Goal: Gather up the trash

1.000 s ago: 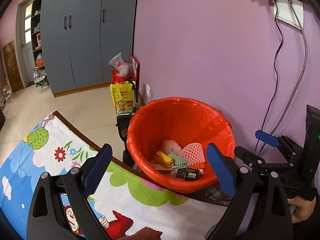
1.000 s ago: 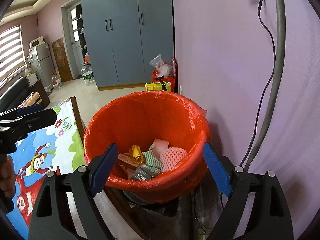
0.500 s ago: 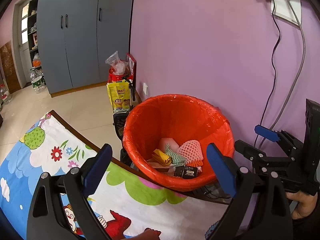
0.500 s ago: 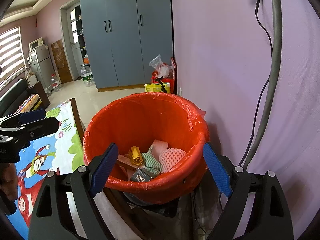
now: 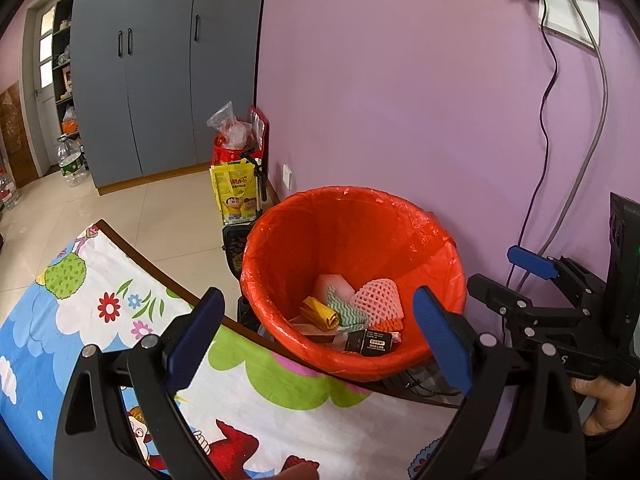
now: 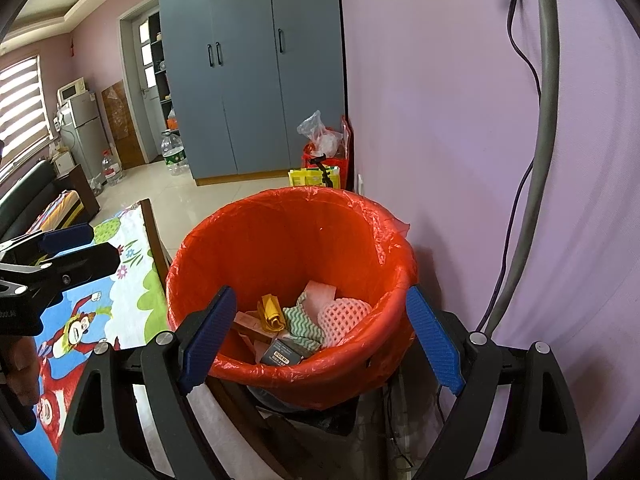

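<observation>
A bin lined with a red bag [image 5: 352, 232] [image 6: 288, 236] stands against the purple wall. Inside lie a yellow wrapper [image 5: 320, 315] [image 6: 271, 312], a green-white wavy cloth [image 5: 344, 312] [image 6: 302, 322], a pink foam net [image 5: 378, 300] [image 6: 344, 314] and a small black box [image 5: 370, 342] [image 6: 285, 354]. My left gripper [image 5: 320, 332] hovers open over the table's edge, in front of the bin, with nothing between its blue pads. My right gripper [image 6: 320, 334] is open at the bin's near rim, also with nothing in it. Each gripper shows at the edge of the other's view.
A table with a cartoon-print cloth [image 5: 120, 320] [image 6: 100, 300] runs to the left of the bin. Bags [image 5: 236, 184] sit on the floor by the grey wardrobe [image 5: 160, 72]. Cables [image 5: 548, 120] hang down the wall. Water bottles [image 6: 172, 152] stand on the tiled floor.
The views have shifted very slightly; both grippers stay open and near the bin, and the trash in it has not moved.
</observation>
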A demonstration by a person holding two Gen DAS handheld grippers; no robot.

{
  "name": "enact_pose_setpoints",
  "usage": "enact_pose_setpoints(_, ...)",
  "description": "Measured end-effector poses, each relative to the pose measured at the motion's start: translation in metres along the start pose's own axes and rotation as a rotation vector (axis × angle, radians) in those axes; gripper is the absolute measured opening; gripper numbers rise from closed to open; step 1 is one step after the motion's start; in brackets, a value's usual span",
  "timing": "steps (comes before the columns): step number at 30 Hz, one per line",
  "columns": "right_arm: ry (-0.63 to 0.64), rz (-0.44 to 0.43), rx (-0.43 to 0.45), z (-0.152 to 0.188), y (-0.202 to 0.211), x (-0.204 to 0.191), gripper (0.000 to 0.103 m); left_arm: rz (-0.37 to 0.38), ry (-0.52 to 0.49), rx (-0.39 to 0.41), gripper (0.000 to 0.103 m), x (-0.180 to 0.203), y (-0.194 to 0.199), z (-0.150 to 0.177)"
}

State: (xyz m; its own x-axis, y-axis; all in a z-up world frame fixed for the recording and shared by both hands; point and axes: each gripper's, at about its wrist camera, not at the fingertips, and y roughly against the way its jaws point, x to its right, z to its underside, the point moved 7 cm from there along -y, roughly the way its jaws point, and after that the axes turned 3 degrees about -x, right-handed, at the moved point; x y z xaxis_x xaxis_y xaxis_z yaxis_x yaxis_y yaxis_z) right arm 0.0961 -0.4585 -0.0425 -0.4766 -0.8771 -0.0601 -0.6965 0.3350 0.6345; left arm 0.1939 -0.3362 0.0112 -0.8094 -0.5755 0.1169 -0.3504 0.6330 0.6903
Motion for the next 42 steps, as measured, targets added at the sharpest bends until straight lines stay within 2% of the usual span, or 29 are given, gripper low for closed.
enact_pose_setpoints(42,-0.003,-0.002,0.000,-0.0025,0.0004,0.0008,0.082,0.007,-0.004,0.000,0.092,0.0032,0.0017,-0.0013)
